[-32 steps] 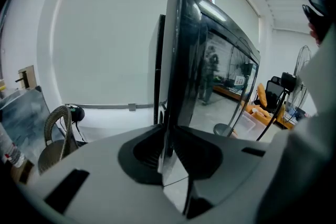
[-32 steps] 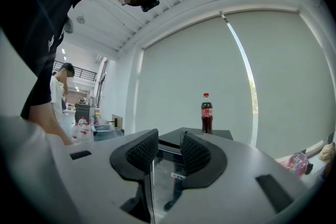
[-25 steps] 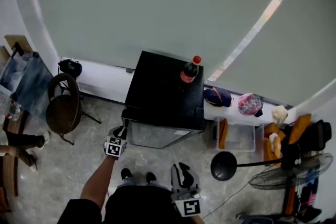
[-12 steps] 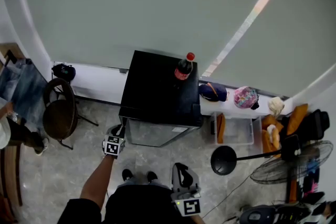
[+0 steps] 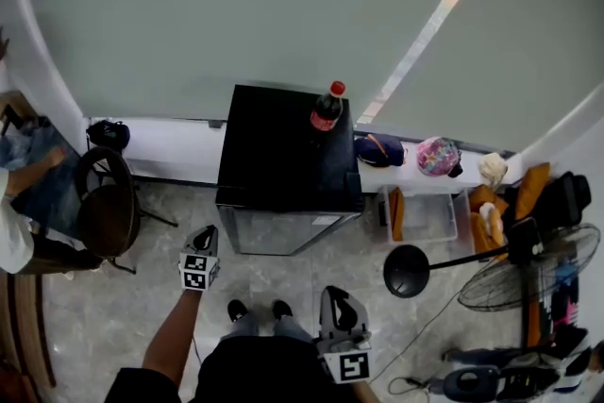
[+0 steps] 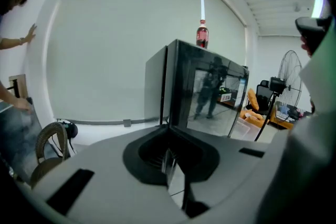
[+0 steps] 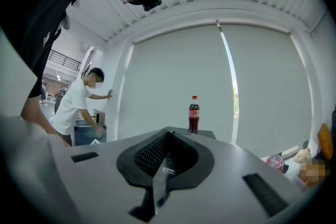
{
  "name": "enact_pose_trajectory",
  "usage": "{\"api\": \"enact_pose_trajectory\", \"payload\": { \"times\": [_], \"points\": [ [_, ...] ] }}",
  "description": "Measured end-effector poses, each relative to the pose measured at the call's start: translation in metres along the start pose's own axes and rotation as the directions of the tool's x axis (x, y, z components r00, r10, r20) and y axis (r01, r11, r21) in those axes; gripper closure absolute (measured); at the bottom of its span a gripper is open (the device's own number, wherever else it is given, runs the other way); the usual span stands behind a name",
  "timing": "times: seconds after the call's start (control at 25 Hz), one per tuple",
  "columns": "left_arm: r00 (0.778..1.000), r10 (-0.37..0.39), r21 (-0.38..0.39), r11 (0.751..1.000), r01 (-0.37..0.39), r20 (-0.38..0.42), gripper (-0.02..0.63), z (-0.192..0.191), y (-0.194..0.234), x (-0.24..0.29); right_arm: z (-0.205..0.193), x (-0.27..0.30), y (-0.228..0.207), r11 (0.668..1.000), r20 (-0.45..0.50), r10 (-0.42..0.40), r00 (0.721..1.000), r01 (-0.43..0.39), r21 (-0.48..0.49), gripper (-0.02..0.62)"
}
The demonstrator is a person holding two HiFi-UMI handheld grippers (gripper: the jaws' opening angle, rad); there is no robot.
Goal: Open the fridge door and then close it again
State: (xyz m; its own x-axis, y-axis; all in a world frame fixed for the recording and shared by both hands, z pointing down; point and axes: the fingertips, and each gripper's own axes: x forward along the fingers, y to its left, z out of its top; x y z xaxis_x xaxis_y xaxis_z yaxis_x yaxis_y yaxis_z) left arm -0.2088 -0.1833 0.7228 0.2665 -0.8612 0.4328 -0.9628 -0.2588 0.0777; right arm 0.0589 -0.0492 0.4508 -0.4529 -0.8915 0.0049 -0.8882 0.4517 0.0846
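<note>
The boxy black fridge (image 5: 286,151), its glossy glass door shut, stands near, beyond my left gripper (image 5: 207,237), whose jaws have just closed empty. My right gripper (image 5: 338,299) is closed too. The fridge's base is hidden.

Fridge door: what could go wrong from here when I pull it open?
1. The red-capped cola bottle stands on the black mini fridge, near its top's edge; a sharp tug could topple it.
2. The left gripper is shut, empty and off the glass door; a poor hold may slip.
3. The black round fan base stands near the door's likely swing.
</note>
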Motion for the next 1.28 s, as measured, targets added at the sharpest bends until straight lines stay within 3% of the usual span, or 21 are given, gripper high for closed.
{"api": "enact_pose_trajectory", "payload": {
  "times": [0.16, 0.36, 0.52, 0.68, 0.84, 1.28],
  "points": [
    [0.998, -0.041, 0.022, 0.999, 0.040, 0.057, 0.598, 0.015, -0.015, -0.033, -0.006, -0.016, -0.002, 0.998, -0.023, -0.068, 0.997, 0.068, 0.004, 0.583],
    [0.986, -0.045, 0.007, 0.999, 0.045, 0.159, 0.600, 0.044, -0.041, -0.085, -0.005, -0.031, 0.001, 0.997, -0.022, -0.083, 0.996, 0.083, -0.005, 0.583],
    [0.951, -0.018, -0.041, 0.999, 0.032, 0.310, 0.600, 0.097, -0.077, -0.145, -0.002, -0.042, 0.003, 0.999, -0.014, -0.039, 0.999, 0.040, 0.022, 0.583],
    [0.921, -0.020, -0.005, 1.000, 0.024, 0.390, 0.600, 0.132, -0.116, -0.193, 0.005, -0.042, 0.005, 1.000, 0.020, -0.010, 1.000, 0.010, 0.008, 0.583],
    [0.909, -0.033, 0.035, 0.999, 0.021, 0.416, 0.600, 0.145, -0.135, -0.209, 0.007, -0.041, 0.001, 1.000, 0.052, -0.017, 0.998, 0.017, 0.009, 0.584],
    [0.906, 0.012, 0.024, 0.999, -0.025, 0.422, 0.600, 0.160, -0.133, -0.212, 0.010, -0.043, -0.023, 0.999, 0.077, -0.053, 0.996, 0.053, 0.003, 0.584]
  ]
}}
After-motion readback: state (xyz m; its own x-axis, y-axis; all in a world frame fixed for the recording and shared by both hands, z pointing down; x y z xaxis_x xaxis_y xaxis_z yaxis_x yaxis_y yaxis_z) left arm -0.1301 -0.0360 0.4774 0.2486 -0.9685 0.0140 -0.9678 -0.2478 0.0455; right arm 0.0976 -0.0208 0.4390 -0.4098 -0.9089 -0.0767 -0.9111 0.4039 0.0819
